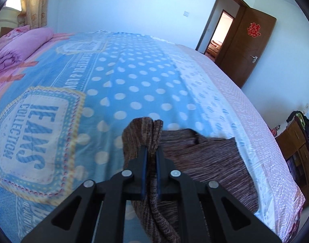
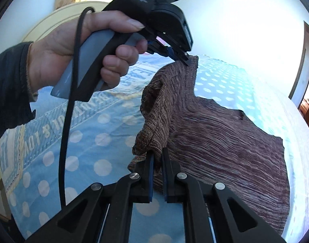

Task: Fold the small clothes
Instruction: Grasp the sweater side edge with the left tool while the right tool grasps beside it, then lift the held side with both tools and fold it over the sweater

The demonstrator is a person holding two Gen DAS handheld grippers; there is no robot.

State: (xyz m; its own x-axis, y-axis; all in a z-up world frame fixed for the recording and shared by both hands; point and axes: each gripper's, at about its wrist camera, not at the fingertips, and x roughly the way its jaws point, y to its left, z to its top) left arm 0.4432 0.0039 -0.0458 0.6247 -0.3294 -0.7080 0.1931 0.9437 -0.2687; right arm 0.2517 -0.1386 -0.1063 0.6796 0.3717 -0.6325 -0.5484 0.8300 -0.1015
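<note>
A brown knitted garment (image 1: 205, 162) lies on the bed's blue dotted sheet (image 1: 134, 85). My left gripper (image 1: 151, 151) is shut on a raised fold of its edge. In the right wrist view the same garment (image 2: 225, 137) spreads to the right, one edge lifted off the bed. My right gripper (image 2: 157, 158) is shut on a bunched corner of that edge. The left gripper (image 2: 184, 59), held in a hand, pinches the far corner of the same edge higher up.
A pink folded quilt (image 1: 19, 48) lies at the bed's far left. A brown door (image 1: 249, 46) stands open at the right. A wooden cabinet (image 1: 300, 151) with clothes stands beyond the bed's right edge. A cable (image 2: 69, 111) hangs from the left gripper.
</note>
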